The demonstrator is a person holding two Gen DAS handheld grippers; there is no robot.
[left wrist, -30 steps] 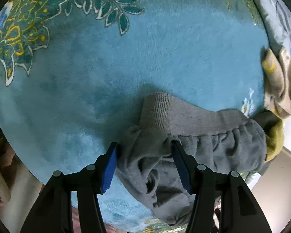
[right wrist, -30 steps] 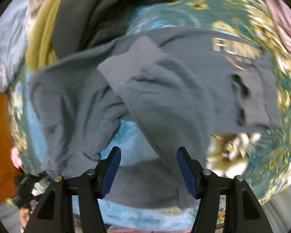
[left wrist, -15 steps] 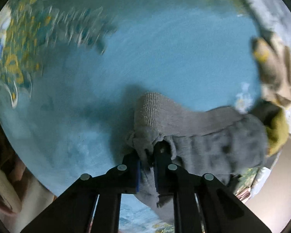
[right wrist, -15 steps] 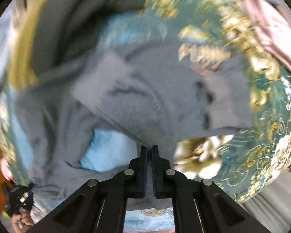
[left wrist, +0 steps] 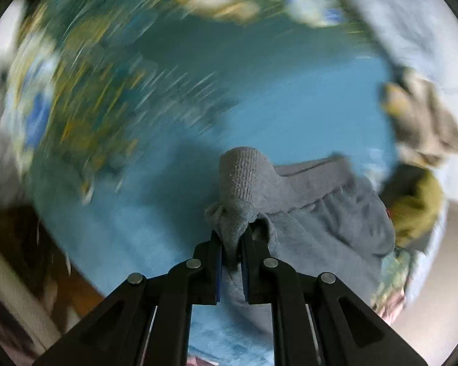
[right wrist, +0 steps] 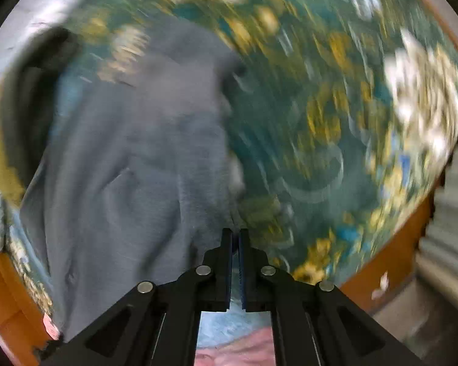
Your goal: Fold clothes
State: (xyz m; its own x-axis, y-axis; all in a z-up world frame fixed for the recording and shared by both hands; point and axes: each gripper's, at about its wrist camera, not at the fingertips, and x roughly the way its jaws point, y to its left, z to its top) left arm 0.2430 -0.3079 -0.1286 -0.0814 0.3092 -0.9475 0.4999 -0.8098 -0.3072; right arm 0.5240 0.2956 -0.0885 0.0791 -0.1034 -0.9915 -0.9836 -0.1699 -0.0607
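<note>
Left tongs: the left gripper (left wrist: 231, 245) is pinched tight on a bunched wad of the grey sweatshirt (left wrist: 314, 213), right by its ribbed cuff (left wrist: 241, 174), which sticks up just past the tips.
Right tongs: the right gripper (right wrist: 235, 241) has its blue pads nearly together, and the sweatshirt (right wrist: 131, 164) edge seems to run in between them, so it looks clamped on the cloth, though the actual pinch is pretty hard to see.
Where the sweatshirt is: spread over a blue blanket (left wrist: 290, 97) with a gold and white flower print, hanging from both tongs at the near end.
How it looks: soft fleece, wrinkled, gathered seam next to the cuff; in the right view it's a wide grey sheet going up and left.
Hard to make out: both views are smeared by motion, so the blanket print is just streaks. No lettering readable on the cloth.
Only in left view: a mustard-yellow garment (left wrist: 415, 207) touching the far end of the sweatshirt, and a beige cloth (left wrist: 424, 122) beyond it.
Only in right view: an orange wooden edge (right wrist: 390, 262) under the blanket at lower right, and a dark garment (right wrist: 24, 97) at far left, cut off by the lens rim.
</note>
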